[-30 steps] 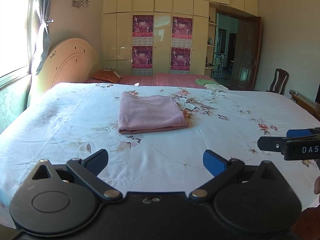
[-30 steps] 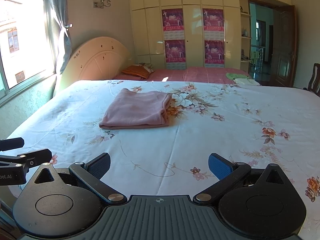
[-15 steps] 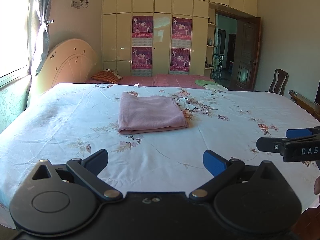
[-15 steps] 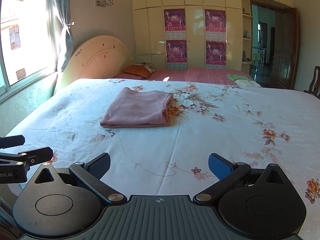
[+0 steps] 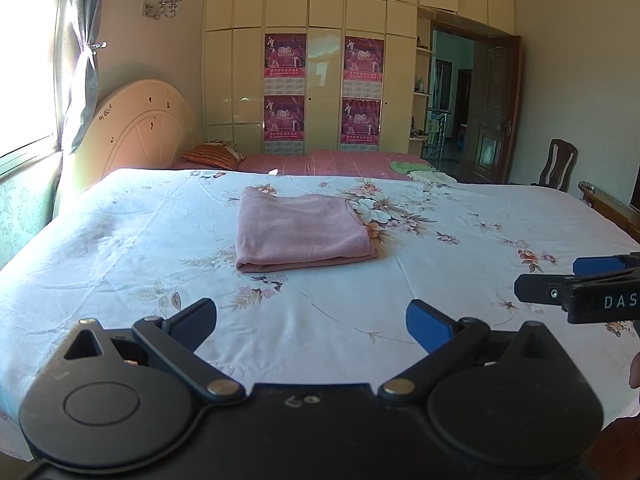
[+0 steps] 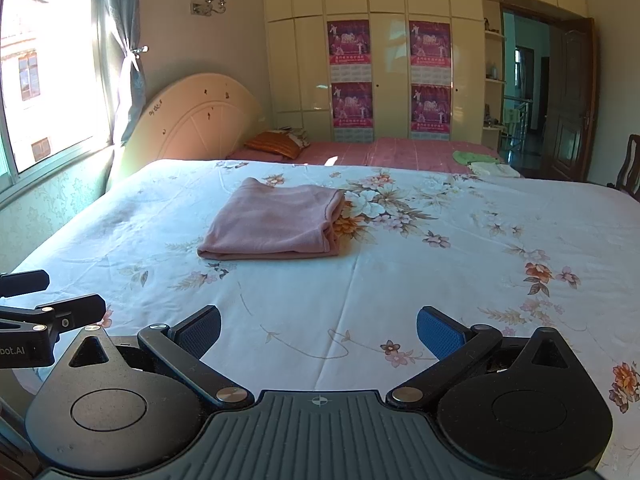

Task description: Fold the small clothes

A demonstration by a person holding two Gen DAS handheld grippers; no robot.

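Folded pink garment (image 5: 302, 230) lies on floral bedsheet (image 5: 120, 248).
Both grippers, left gripper (image 5: 312, 320) and right gripper (image 6: 319, 326), hover wide open, empty, well short of it.

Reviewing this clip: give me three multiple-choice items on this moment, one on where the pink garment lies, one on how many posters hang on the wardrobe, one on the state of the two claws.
1. Where does the pink garment lie?
A. On the flowered bedsheet, ahead of both claws
B. On the chair by the door
C. Between the fingers of the left claw

2. How many purple posters hang on the wardrobe doors?
A. Two
B. Four
C. Six

3. What state are the two claws in?
A. Both shut on cloth
B. Left shut, right open
C. Both open and holding nothing

Answers:
1 A: the pink garment rests folded on the flowered bedsheet, apart from both claws.
2 B: the posters sit two over two on the wardrobe.
3 C: the left claw and the right claw each show fingers spread wide with only sheet between them.
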